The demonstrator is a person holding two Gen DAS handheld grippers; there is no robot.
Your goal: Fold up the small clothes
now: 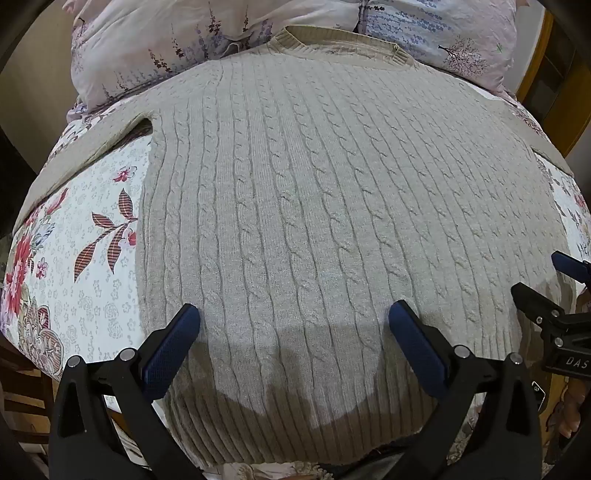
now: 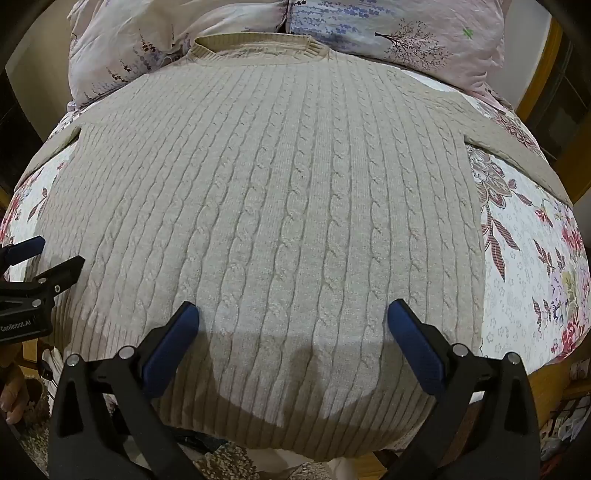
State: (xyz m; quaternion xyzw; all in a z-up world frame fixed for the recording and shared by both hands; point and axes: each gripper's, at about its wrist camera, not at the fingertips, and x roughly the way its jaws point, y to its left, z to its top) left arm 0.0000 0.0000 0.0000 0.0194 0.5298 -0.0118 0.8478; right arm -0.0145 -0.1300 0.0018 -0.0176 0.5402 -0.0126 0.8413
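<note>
Left wrist: sweater (image 1: pixel 314 206) left sleeve, right wrist: right sleeve.

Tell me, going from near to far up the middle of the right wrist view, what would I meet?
The open right gripper, then the ribbed hem, the sweater lying flat on the flowered bedsheet, its collar, and last the pillows.

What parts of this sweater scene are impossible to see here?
- sweater sleeve ends: cut off by the frame edges in both views.
- Sweater hem: partly behind the left claw and the right claw.
- Bedspread under the sweater: covered.
- Pillows: tops cropped.
</note>
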